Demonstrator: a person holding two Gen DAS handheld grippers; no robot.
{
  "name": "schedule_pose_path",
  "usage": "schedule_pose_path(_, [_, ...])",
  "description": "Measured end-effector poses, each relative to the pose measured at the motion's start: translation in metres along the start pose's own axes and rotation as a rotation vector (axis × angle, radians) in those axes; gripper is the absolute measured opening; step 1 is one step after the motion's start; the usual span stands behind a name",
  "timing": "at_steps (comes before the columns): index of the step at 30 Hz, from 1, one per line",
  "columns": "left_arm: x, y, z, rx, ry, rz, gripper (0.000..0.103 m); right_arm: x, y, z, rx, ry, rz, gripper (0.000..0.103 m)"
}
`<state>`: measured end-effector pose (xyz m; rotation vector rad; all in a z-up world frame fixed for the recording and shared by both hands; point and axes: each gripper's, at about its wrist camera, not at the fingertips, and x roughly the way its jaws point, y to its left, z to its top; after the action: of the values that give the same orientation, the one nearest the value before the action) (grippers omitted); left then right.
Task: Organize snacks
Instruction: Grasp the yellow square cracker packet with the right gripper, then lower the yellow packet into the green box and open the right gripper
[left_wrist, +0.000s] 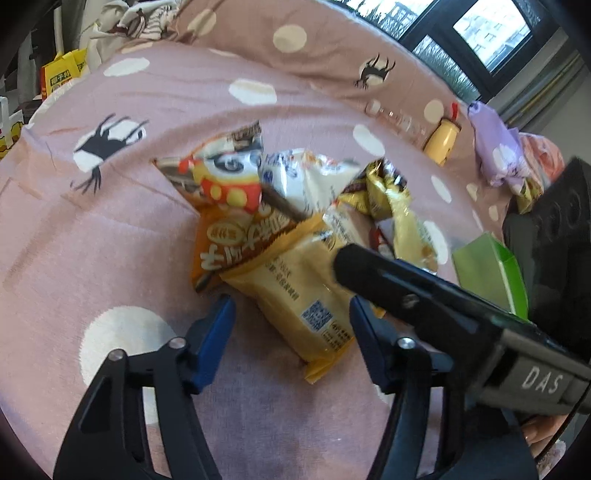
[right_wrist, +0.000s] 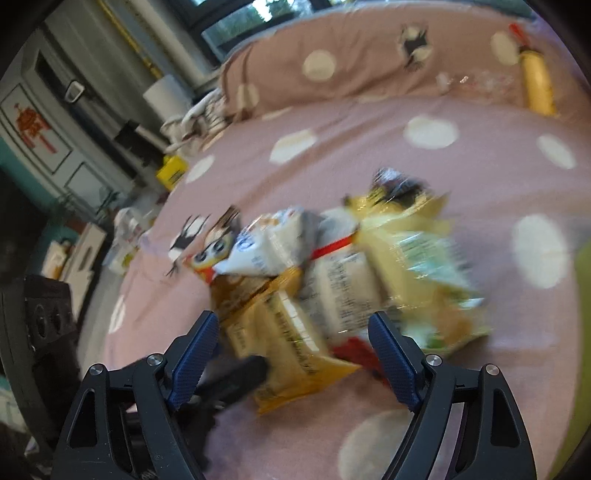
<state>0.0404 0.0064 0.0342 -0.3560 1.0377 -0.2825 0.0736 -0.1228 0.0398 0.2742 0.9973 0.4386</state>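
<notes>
Left wrist view: the left tool (left_wrist: 291, 314) stands spread around the yellow snack packet (left_wrist: 295, 295) at frame centre, pads not touching it, on the pink dotted bed (left_wrist: 110, 221); right wrist view, blurred: the right tool (right_wrist: 291, 339) stands spread before the snack pile (right_wrist: 332, 266) mid-frame.

Snack packets (left_wrist: 291, 266) are all shiny crinkly plastic film, the gold one (left_wrist: 388, 192) looks foil-like. Bedsheet (left_wrist: 110, 229) is soft matt cloth with a slightly fuzzy knit look. Left tongs (left_wrist: 291, 314) are matt black plastic, textured blue pads (right_wrist: 391, 354), small bright metal screws. Green box (left_wrist: 487, 269) looks like smooth card.
</notes>
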Motion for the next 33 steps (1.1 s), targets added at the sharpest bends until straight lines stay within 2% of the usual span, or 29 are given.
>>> schedule_pose_path(4, [0.006, -0.001, -0.004, -0.009, 0.021, -0.032, 0.052, 0.011, -0.001, -0.003, 0.019, 0.039, 0.030, 0.082])
schedule_pose_path(7, [0.009, -0.007, -0.007, 0.024, 0.041, -0.065, 0.041, 0.015, -0.008, -0.007, 0.057, 0.058, 0.084, 0.075])
schedule_pose_path(9, [0.008, -0.012, -0.009, 0.051, 0.032, -0.045, 0.041, 0.019, -0.015, -0.012, 0.095, 0.060, 0.128, 0.073])
schedule_pose_path(12, [0.004, -0.018, -0.012, 0.086, 0.014, -0.040, 0.038, 0.016, -0.018, -0.015, 0.101, 0.059, 0.110, 0.060])
schedule_pose_path(15, [-0.004, -0.023, -0.016, 0.108, -0.008, -0.058, 0.038, 0.004, -0.017, -0.020, 0.116, 0.038, 0.091, 0.060])
schedule_pose_path(20, [-0.027, -0.041, -0.019, 0.164, -0.086, -0.096, 0.038, -0.030, -0.013, -0.029, 0.136, -0.040, 0.078, 0.060])
schedule_pose_path(24, [-0.052, -0.064, -0.026, 0.240, -0.168, -0.141, 0.038, -0.073, -0.006, -0.037, 0.133, -0.148, 0.059, 0.060])
schedule_pose_path(28, [-0.065, -0.092, -0.030, 0.310, -0.209, -0.168, 0.038, -0.109, -0.010, -0.048, 0.145, -0.236, 0.049, 0.060])
schedule_pose_path(33, [-0.072, -0.130, -0.027, 0.410, -0.224, -0.214, 0.038, -0.151, -0.028, -0.051, 0.180, -0.352, 0.014, 0.060])
